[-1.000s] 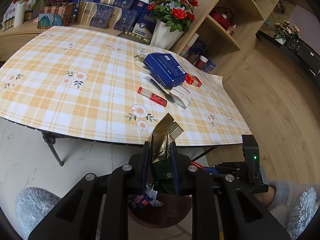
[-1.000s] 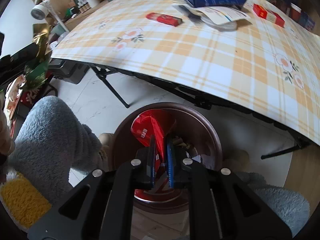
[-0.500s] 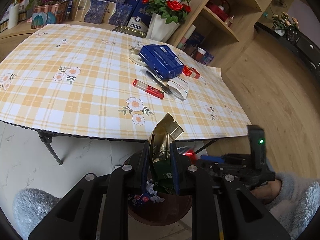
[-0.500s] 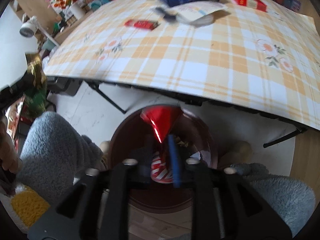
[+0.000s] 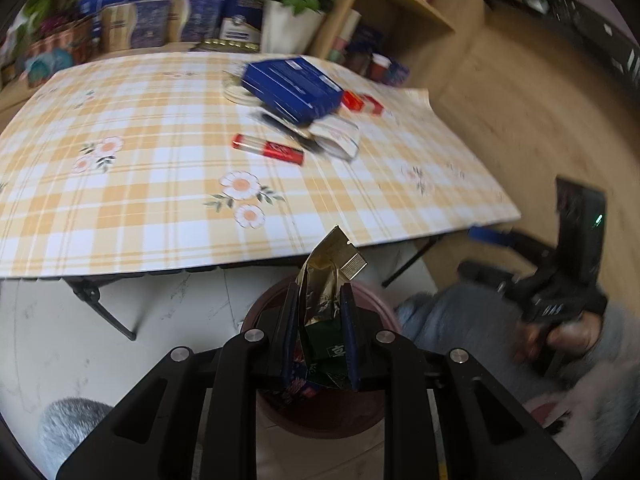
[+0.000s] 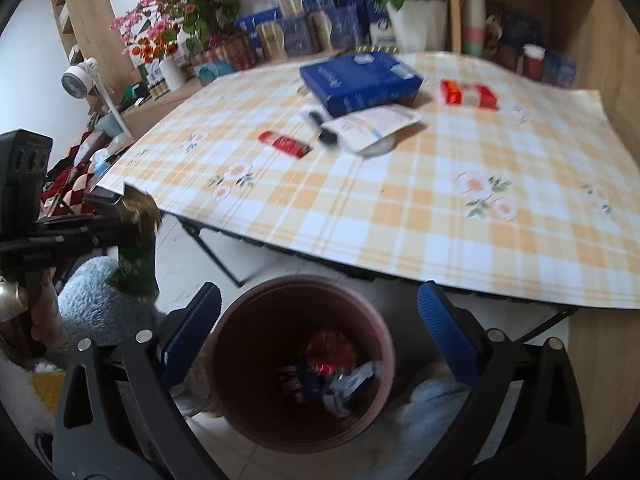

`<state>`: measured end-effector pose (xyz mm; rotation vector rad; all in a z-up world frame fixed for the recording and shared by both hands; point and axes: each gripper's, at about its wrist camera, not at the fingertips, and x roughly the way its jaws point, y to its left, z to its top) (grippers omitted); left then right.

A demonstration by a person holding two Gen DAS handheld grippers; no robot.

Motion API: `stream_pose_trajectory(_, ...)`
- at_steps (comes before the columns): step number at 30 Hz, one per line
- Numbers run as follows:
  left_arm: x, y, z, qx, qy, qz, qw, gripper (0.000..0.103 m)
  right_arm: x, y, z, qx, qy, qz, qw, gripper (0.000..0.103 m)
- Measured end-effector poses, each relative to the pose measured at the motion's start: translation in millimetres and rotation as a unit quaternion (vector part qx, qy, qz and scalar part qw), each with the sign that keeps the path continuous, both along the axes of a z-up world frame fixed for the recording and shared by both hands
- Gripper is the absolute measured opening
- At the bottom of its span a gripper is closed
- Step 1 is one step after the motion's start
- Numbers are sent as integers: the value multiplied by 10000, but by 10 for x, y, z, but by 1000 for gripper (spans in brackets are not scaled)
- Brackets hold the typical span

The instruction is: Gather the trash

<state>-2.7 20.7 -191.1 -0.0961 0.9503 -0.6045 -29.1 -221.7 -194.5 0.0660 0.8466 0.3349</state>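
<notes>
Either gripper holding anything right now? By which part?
Left gripper pinches the gold-green wrapper around its middle, top sticking out. Right gripper holds nothing; its jaws are opening over the bin.

Almost nothing here can be read. The wrapper [image 5: 325, 300] pinched between my left fingers [image 5: 347, 332] carries a white character on its green lower part, too blurred to make out. The blue box [image 6: 362, 80] on the worktop [image 6: 440, 208] has pale print and a white label, and the red packet [image 6: 285, 144] has white marks, all illegible.
</notes>
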Motion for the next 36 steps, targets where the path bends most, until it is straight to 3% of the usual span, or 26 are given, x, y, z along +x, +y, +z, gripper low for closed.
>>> stream_pose_trajectory(3,18,-128,-95,177,-19,-241,9996,20,-25,-95,-30,-19,-253,-235,9994,97)
stream_pose_trajectory(12,-9,-366,-489,299,-115,-655,9973,20,32,-452,-190,485,-59,-1267,9907,97)
stream_pose_trajectory(16,-2,-397,-528,368,-120,-666,9970,20,32,-604,-230,694,-35,-1653,9838,97)
stream_pose_trajectory(25,0,-475,-646,542,86,-846,9949,20,23,-547,-216,576,-89,-1607,9853,97)
stream_pose_trajectory(27,-11,-493,-642,580,53,-865,9945,28,19,-531,-214,539,-88,-1578,9860,97)
stream_pose_trajectory(29,-12,-507,-636,647,-5,-825,9945,54,26,-527,-219,535,-64,-1566,9862,97)
stream_pose_trajectory(32,12,-478,-615,697,-106,-647,9954,74,33,-534,-227,561,-34,-1589,9857,97)
stream_pose_trajectory(36,67,-377,-596,685,-111,-285,9972,86,39,-539,-230,572,-25,-1588,9857,97)
